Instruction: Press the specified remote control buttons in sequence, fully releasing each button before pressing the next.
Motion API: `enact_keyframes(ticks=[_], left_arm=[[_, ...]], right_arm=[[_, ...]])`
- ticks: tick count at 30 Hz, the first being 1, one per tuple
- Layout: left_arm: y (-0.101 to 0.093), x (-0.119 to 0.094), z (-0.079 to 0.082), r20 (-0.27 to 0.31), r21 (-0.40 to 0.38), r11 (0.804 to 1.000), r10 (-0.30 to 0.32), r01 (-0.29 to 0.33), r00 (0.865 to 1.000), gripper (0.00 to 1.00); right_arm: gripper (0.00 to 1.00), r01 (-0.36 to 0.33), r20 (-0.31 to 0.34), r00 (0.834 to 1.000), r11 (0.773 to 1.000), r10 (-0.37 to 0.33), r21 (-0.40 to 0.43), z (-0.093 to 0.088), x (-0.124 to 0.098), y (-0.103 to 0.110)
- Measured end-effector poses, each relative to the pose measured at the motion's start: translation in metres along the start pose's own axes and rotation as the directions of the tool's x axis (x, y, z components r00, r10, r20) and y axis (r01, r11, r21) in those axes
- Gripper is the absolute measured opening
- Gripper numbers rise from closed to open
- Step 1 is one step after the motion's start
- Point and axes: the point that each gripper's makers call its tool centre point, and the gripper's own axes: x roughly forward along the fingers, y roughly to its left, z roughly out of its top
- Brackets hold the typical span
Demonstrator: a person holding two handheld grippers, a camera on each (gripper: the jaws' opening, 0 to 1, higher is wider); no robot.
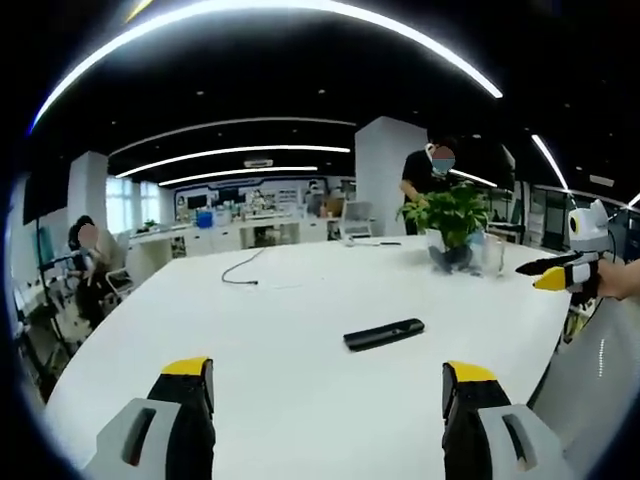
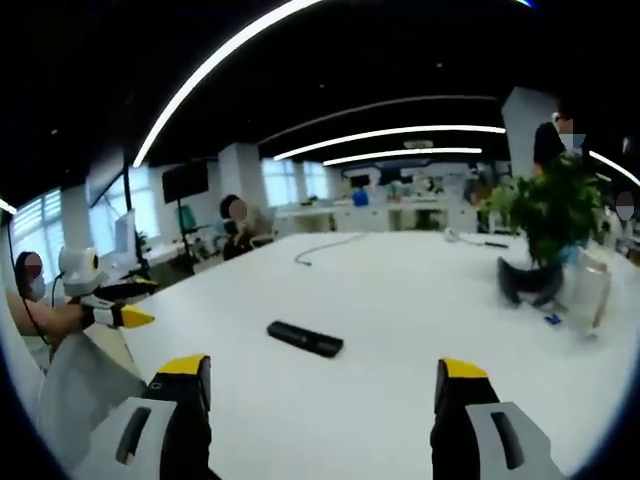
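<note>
- Left gripper (image 1: 328, 392) and right gripper (image 2: 325, 390) both hover above the white table (image 1: 300, 410), jaws spread wide and holding nothing.
- The remote control (image 1: 384, 333) lies flat mid-table, ahead of both grippers and apart from them (also in the right gripper view (image 2: 305, 339)).
- It looks light, rigid and likely to skid; I judge a press straight down on a button suits it better than a grasp.
- A potted plant (image 1: 452, 222) stands farther back.

- The right claw (image 2: 320, 385) hangs over the white tabletop (image 2: 400, 300), jaws wide apart with nothing between them.
- A black remote control (image 2: 305, 339) lies flat at 12 o'clock from the claw, untouched.
- The left claw (image 2: 128, 317) shows at 9 o'clock.
- A potted plant (image 2: 545, 225) stands at 2 o'clock.
- A thin cable (image 2: 325, 246) lies farther back.
</note>
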Motion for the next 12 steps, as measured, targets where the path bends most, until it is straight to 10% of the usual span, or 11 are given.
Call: enact_keyframes(ticks=[12], left_arm=[[-0.002,0.003,0.001,0.002,-0.004,1.000,-0.020,0.020,1.000,0.98]], right_arm=[[0.91,0.049,0.004,0.999,0.998,-0.049,0.027,0.000,-0.001,-0.011]])
